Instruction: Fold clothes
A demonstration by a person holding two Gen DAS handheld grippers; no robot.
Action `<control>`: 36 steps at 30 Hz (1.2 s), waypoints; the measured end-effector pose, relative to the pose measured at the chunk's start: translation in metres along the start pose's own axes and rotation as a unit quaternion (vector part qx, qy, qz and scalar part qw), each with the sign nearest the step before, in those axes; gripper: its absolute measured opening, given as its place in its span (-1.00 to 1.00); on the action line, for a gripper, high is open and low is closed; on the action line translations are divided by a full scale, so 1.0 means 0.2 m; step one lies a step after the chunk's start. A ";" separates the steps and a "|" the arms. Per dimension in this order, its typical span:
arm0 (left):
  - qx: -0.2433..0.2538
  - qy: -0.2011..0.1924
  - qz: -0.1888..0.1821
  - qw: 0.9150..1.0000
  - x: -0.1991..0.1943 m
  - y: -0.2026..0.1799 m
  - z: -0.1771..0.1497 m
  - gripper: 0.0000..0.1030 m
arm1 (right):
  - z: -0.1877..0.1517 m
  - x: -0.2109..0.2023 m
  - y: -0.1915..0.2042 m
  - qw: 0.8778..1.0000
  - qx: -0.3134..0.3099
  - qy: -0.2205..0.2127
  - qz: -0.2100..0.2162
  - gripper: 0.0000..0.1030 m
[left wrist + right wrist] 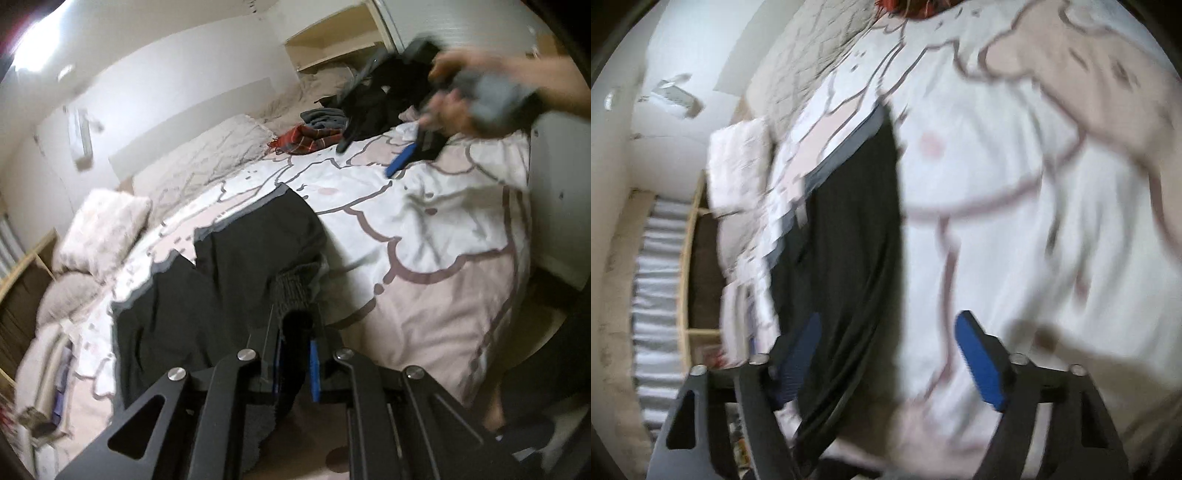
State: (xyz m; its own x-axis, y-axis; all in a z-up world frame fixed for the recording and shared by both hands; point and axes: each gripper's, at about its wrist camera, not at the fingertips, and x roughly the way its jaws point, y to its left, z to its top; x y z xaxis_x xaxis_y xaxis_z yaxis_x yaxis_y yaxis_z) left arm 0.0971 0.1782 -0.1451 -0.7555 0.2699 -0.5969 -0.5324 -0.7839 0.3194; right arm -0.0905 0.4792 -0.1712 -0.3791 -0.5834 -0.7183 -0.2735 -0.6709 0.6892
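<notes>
Left wrist: left tongs (pixel 295 332) clamp dark garment (pixel 236 266); clothes pile (pixel 354 103) unseen elsewhere.

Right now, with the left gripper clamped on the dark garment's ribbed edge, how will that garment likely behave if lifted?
The dark garment probably hangs limp: it lies creased on the duvet. The ribbed edge bunches in the left gripper, so likely soft, unlikely to slip.

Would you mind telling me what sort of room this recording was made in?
Very likely a bedroom: a bed with a pink-and-white duvet, pillows at its head, and a pile of clothes heaped at the far side.
</notes>
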 end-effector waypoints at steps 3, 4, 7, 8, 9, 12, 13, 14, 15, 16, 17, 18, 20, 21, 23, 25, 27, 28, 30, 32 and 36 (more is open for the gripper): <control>-0.017 0.005 -0.020 1.000 0.02 0.03 0.00 -0.77 | 0.23 0.12 -0.04 1.000 -0.003 0.001 -0.004 0.31; -0.020 0.007 -0.023 1.000 0.04 0.03 0.00 -0.77 | 0.30 0.16 -0.06 1.000 0.000 -0.001 0.005 0.31; -0.017 0.014 -0.030 0.999 0.04 0.02 -0.01 -0.77 | 0.47 0.31 -0.09 0.999 0.015 -0.014 0.035 0.31; -0.021 0.019 -0.037 0.999 0.04 0.03 -0.01 -0.77 | 0.51 0.36 -0.10 0.999 0.021 -0.019 0.044 0.30; -0.024 0.023 -0.044 0.998 0.04 0.04 0.00 -0.77 | 0.56 0.40 -0.10 0.998 0.022 -0.021 0.051 0.29; -0.039 0.034 -0.064 0.997 0.06 0.06 0.00 -0.77 | 0.69 0.51 -0.09 0.997 0.024 -0.027 0.074 0.26; -0.045 0.036 -0.068 0.996 0.06 0.07 0.00 -0.77 | 0.74 0.55 -0.09 0.996 0.024 -0.029 0.081 0.26; -0.054 0.038 -0.073 0.995 0.07 0.07 0.01 -0.77 | 0.78 0.58 -0.09 0.996 0.022 -0.030 0.086 0.26; -0.063 0.039 -0.077 0.994 0.07 0.08 0.01 -0.77 | 0.80 0.61 -0.05 0.997 0.006 -0.028 0.075 0.20; -0.075 0.039 -0.080 0.993 0.07 0.10 0.02 -0.77 | 0.83 0.64 -0.02 0.998 -0.009 -0.026 0.064 0.13; -0.085 0.039 -0.082 0.992 0.08 0.10 0.03 -0.77 | 0.85 0.67 0.01 0.998 -0.024 -0.023 0.052 -0.07; -0.091 0.043 -0.085 0.991 0.09 0.11 0.03 -0.77 | 0.86 0.71 0.04 0.998 -0.037 -0.019 0.040 -0.16; -0.100 0.048 -0.090 0.990 0.10 0.11 0.03 -0.77 | 0.91 0.77 0.07 0.998 -0.043 -0.015 0.035 -0.19; -0.105 0.052 -0.092 0.989 0.11 0.12 0.03 -0.77 | 0.92 0.79 0.09 0.998 -0.045 -0.014 0.035 -0.27; -0.114 0.057 -0.094 0.987 0.13 0.14 0.02 -0.77 | 0.93 0.83 0.14 0.998 -0.061 -0.008 0.016 -0.76; -0.123 0.056 -0.091 0.987 0.12 0.16 0.02 -0.77 | 0.91 0.82 0.20 0.997 -0.076 -0.014 0.001 -0.88; -0.137 0.055 -0.074 0.986 0.10 0.19 0.00 -0.77 | 0.90 0.78 0.28 0.996 -0.086 -0.040 0.005 -0.89; -0.145 0.055 -0.064 0.986 0.09 0.21 -0.01 -0.77 | 0.90 0.75 0.34 0.995 -0.085 -0.052 0.016 -0.89; -0.167 0.054 -0.055 0.983 0.06 0.26 -0.04 -0.77 | 0.90 0.71 0.45 0.993 -0.086 -0.069 0.032 -0.89; -0.190 0.052 -0.046 0.979 0.03 0.32 -0.07 -0.77 | 0.89 0.67 0.61 0.990 -0.098 -0.085 0.047 -0.89; -0.233 0.036 -0.025 0.972 -0.07 0.43 -0.13 -0.77 | 0.84 0.65 0.95 0.984 -0.134 -0.092 0.068 -0.89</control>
State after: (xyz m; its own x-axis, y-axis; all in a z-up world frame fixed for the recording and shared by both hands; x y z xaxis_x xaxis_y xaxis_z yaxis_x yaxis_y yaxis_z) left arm 0.0727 0.0930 -0.1283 -0.6952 0.2877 -0.6587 -0.3253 -0.9431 -0.0686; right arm -0.3410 0.3523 -0.1171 -0.5560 -0.6007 -0.5745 0.0256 -0.7032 0.7105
